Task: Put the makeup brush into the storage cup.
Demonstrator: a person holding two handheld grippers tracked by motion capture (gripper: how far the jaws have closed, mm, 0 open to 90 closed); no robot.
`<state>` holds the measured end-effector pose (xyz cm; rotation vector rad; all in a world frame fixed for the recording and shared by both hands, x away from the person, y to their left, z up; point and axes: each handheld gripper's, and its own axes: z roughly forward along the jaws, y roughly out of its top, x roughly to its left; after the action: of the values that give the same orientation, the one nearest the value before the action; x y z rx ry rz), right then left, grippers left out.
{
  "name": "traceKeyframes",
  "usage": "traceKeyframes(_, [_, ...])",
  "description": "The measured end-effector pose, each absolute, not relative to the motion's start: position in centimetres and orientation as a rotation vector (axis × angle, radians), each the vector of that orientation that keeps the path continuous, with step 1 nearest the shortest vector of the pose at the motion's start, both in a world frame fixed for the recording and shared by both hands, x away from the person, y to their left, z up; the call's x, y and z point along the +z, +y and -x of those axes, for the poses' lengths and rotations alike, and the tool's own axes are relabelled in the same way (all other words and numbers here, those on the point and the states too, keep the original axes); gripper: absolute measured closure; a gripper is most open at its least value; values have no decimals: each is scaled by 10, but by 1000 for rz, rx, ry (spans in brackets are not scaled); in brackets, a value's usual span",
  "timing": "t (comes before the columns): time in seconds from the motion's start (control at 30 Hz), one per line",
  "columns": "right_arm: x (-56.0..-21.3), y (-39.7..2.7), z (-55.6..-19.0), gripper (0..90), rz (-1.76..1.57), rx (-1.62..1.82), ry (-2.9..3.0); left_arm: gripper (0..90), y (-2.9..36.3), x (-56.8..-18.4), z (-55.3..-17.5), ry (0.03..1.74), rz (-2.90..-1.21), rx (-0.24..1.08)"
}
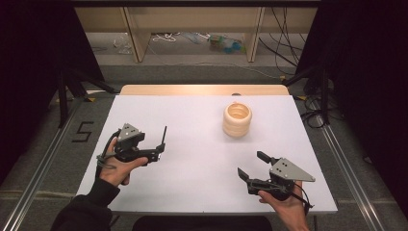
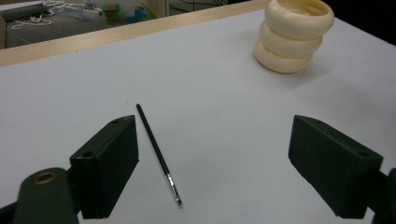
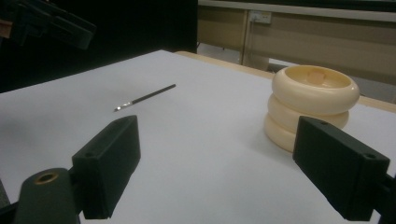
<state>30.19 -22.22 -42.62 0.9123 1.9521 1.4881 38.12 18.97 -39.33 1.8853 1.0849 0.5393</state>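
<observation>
Left gripper (image 2: 212,163) is lining up on the thin brush (image 2: 158,154), jaws spread wide.

The brush is lying flat at the gripper's eleven o'clock; shifting left to straddle its shaft is needed. Right gripper (image 3: 219,163) is waiting, spread, near the cream holder (image 3: 312,105).

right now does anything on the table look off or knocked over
Nothing stands out. The cream ribbed holder stands upright on the white table, with no spill or damage visible. The thin black brush lies flat on the table, apart from the holder. The left gripper and right gripper are open and hold nothing.
</observation>
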Motion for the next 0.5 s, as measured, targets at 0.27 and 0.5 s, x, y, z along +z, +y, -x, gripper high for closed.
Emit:
traceKeyframes(0.27, [-426, -221, -301, 164, -909, 1495, 1967, 162, 184, -392, -405, 1107, -2017, 498])
traceKeyframes(0.5, [-427, -221, -303, 166, -887, 1492, 1967, 172, 178, -397, -426, 1132, -2118, 468])
